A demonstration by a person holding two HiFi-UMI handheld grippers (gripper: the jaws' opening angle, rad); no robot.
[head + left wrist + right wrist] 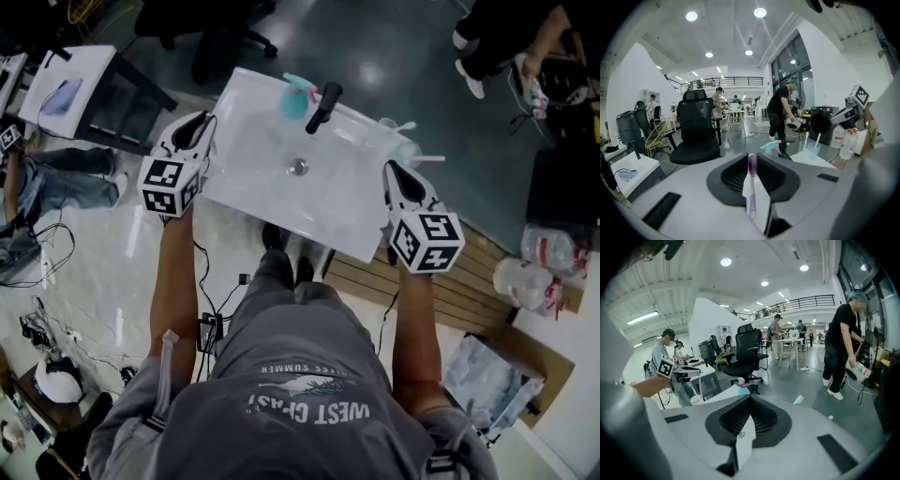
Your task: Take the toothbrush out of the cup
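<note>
In the left gripper view a purple toothbrush (751, 187) stands upright between the jaws of my left gripper (752, 161), which is shut on it. In the head view that left gripper (192, 127) hovers at the left edge of the white sink (253, 187). The clear cup (398, 141), also the cup (809, 150), stands at the sink's far right with two white brushes still in it. My right gripper (394, 171) is just in front of the cup, apart from it. Its jaws are shut with nothing between them, as the right gripper (749, 401) shows in its own view.
A black faucet (323, 105) and a teal spray bottle (298, 97) stand at the sink's back edge, with the drain (299, 167) in the middle. Black office chairs (696, 133), desks and several people fill the room beyond. Water jugs (544, 267) sit on the floor at right.
</note>
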